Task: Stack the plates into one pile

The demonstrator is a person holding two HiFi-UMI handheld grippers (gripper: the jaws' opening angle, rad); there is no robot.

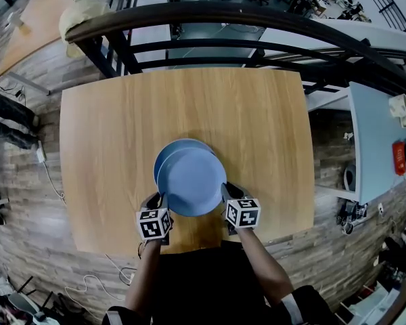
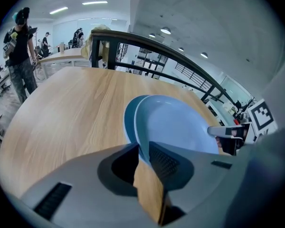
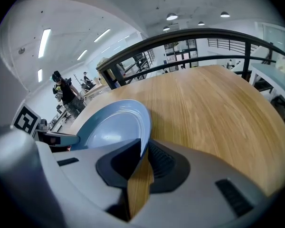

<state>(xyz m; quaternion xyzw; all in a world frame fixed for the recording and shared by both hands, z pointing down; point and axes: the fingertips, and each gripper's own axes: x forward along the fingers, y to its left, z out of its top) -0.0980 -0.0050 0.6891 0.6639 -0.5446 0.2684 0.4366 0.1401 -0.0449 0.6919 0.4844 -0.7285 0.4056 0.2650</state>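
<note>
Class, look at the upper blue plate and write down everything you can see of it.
The top plate is round, plain light blue, glossy like glazed ceramic, with a shallow well and raised rim. Right way up, it overlaps the lower plate, offset toward the person, above the table. The left gripper and right gripper pinch its rim on opposite sides.

Bright, even light is given by ceiling strips [image 3: 43,36]; frame edges are bent and darkened, and the right claw [image 3: 143,147] is seen blurred up close.
</note>
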